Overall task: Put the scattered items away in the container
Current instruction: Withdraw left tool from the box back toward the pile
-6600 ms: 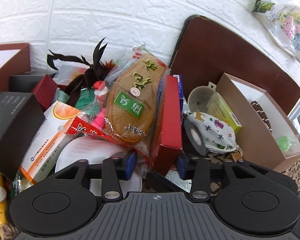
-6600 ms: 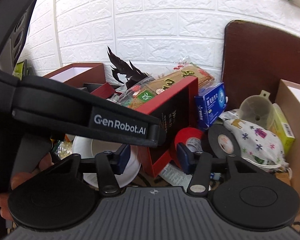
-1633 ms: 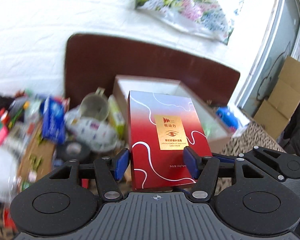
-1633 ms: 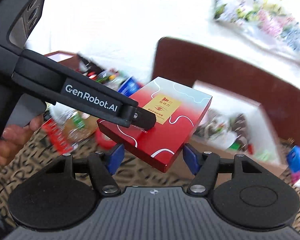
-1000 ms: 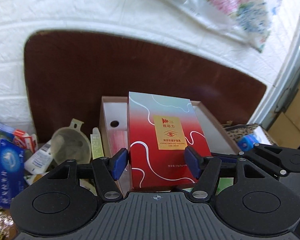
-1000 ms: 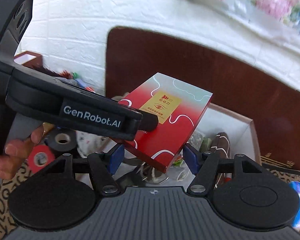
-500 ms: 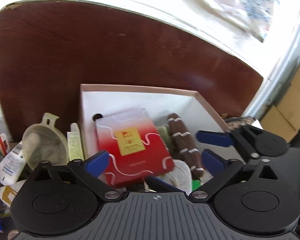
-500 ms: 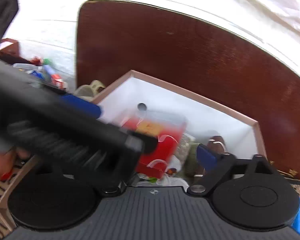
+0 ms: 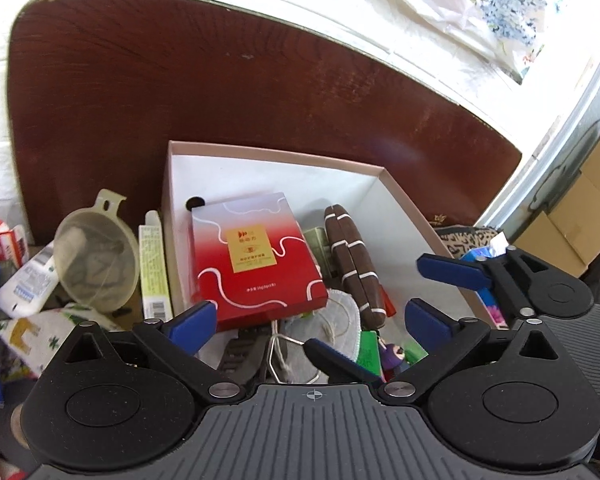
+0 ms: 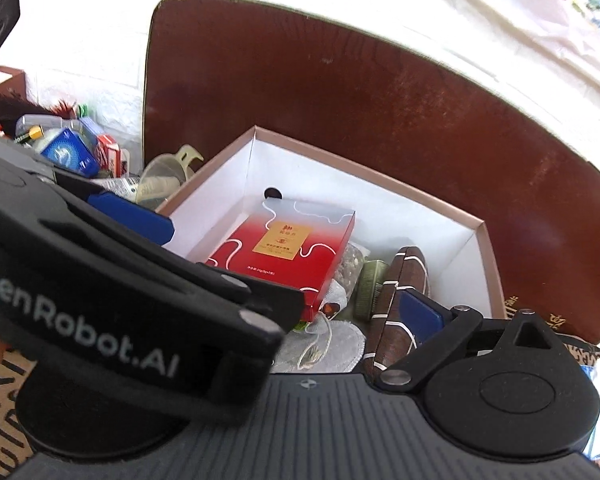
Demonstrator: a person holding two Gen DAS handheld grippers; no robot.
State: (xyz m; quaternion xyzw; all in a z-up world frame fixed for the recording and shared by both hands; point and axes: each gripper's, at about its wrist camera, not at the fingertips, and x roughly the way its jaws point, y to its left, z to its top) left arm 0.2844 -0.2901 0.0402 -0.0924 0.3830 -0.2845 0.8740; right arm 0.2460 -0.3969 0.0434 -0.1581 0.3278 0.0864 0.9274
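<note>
The red and white box (image 9: 256, 256) lies flat inside the open cardboard container (image 9: 276, 160), on top of other items; it also shows in the right wrist view (image 10: 288, 248). My left gripper (image 9: 312, 320) is open and empty just above the container's near side. My right gripper (image 9: 384, 312) is open at the container's right side. In the right wrist view one of its blue pads (image 10: 418, 316) shows; the left gripper's body (image 10: 120, 304) hides the other.
A brown striped object (image 9: 352, 264) and a grey mask (image 9: 324, 332) lie in the container. Left of it are a clear funnel (image 9: 96, 260), a green-yellow box (image 9: 152, 264), a white tube (image 9: 28, 280) and a patterned mask (image 9: 36, 332). A brown board (image 9: 220, 100) stands behind.
My left gripper carried the red box from the pile to the container, opened and let it go. The box now lies in the container. Both grippers stand open wide.
</note>
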